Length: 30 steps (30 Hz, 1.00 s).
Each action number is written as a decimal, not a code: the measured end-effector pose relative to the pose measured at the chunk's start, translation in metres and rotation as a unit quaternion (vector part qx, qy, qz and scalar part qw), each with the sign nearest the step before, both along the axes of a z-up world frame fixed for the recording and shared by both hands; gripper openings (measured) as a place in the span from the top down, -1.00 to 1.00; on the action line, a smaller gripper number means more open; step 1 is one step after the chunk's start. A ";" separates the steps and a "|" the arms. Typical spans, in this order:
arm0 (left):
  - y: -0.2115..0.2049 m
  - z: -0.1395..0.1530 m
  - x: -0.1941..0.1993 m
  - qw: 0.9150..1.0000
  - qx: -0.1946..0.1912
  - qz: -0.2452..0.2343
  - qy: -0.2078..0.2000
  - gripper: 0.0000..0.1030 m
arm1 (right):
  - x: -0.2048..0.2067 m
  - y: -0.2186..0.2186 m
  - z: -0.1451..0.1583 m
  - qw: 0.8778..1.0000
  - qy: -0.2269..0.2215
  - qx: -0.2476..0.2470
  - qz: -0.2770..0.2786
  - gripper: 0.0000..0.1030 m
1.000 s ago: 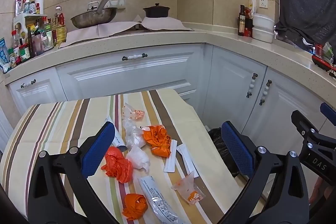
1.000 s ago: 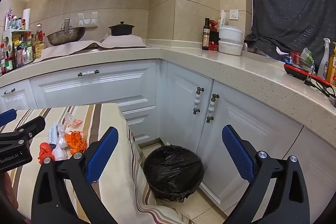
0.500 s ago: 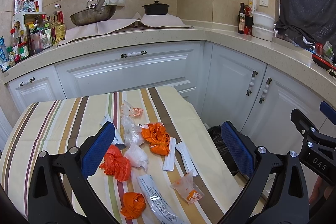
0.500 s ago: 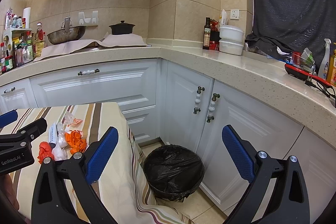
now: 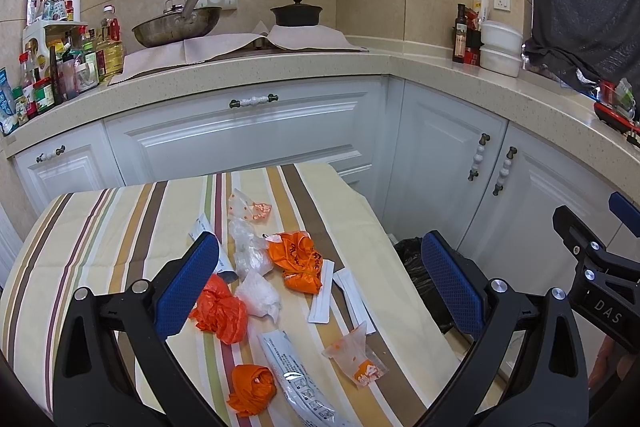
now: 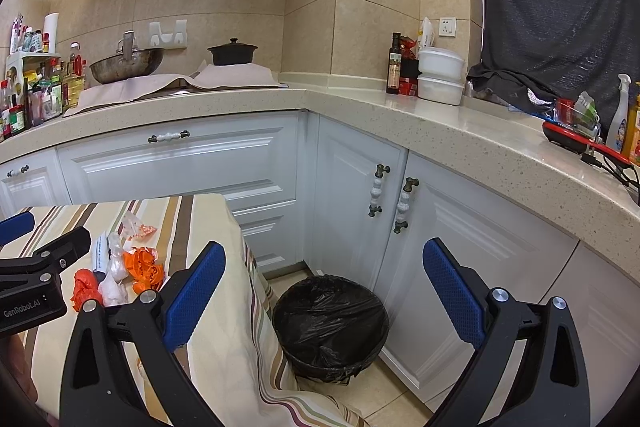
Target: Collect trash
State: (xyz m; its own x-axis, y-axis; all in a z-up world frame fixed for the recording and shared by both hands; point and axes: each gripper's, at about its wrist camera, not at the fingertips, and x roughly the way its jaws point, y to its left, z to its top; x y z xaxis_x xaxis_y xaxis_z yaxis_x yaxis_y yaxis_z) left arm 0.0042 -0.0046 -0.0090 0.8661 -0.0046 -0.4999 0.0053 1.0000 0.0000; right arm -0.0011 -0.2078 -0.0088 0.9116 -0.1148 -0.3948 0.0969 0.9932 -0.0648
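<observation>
Several pieces of trash lie on the striped tablecloth: three crumpled orange bags, clear plastic bags, white paper sleeves and a printed wrapper. My left gripper is open and empty, held above the pile. My right gripper is open and empty, held above a bin with a black liner on the floor right of the table. The trash also shows in the right wrist view.
White cabinets stand close behind the bin and table. The counter carries a wok, a black pot, bottles and white containers. The bin's edge shows beside the table in the left wrist view.
The left gripper view has shifted slightly, so the trash pile sits a little higher in the frame. Both grippers stay open. The right gripper has barely moved.
</observation>
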 end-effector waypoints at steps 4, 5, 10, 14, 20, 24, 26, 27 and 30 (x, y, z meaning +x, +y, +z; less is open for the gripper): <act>-0.001 -0.003 -0.001 1.000 0.000 0.000 0.001 -0.92 | 0.000 0.000 0.000 1.000 0.000 0.000 0.000 -0.87; -0.001 -0.003 -0.001 1.000 0.000 0.000 0.002 -0.92 | 0.000 0.000 0.000 1.000 0.000 0.000 0.000 -0.87; 0.000 -0.008 -0.001 1.000 -0.003 -0.002 0.006 -0.92 | 0.000 0.000 0.000 1.000 0.000 -0.001 0.000 -0.87; 0.000 -0.008 -0.001 1.000 -0.003 -0.002 0.008 -0.92 | 0.000 -0.001 -0.002 1.000 0.001 -0.001 0.000 -0.87; 0.000 -0.007 -0.001 1.000 -0.003 -0.002 0.008 -0.92 | 0.000 -0.001 -0.002 1.000 0.001 -0.002 0.000 -0.87; 0.000 -0.006 0.000 1.000 -0.003 -0.002 0.008 -0.92 | 0.000 -0.001 -0.002 1.000 0.002 -0.002 0.000 -0.87; 0.000 -0.007 -0.001 1.000 -0.003 -0.002 0.007 -0.92 | 0.000 -0.001 -0.002 1.000 0.001 -0.002 0.000 -0.87; -0.001 -0.007 -0.001 1.000 -0.003 -0.002 0.007 -0.92 | 0.000 -0.001 -0.002 1.000 0.001 -0.002 0.000 -0.87; 0.000 -0.006 0.000 1.000 -0.004 -0.002 0.009 -0.92 | 0.000 -0.001 -0.002 1.000 0.001 -0.002 0.000 -0.87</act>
State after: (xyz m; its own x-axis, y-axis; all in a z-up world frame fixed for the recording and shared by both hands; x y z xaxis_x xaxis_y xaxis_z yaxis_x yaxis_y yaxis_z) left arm 0.0039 -0.0048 -0.0154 0.8573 -0.0121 -0.5147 0.0096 0.9999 -0.0075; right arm -0.0008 -0.2089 -0.0107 0.9105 -0.1157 -0.3969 0.0959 0.9930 -0.0696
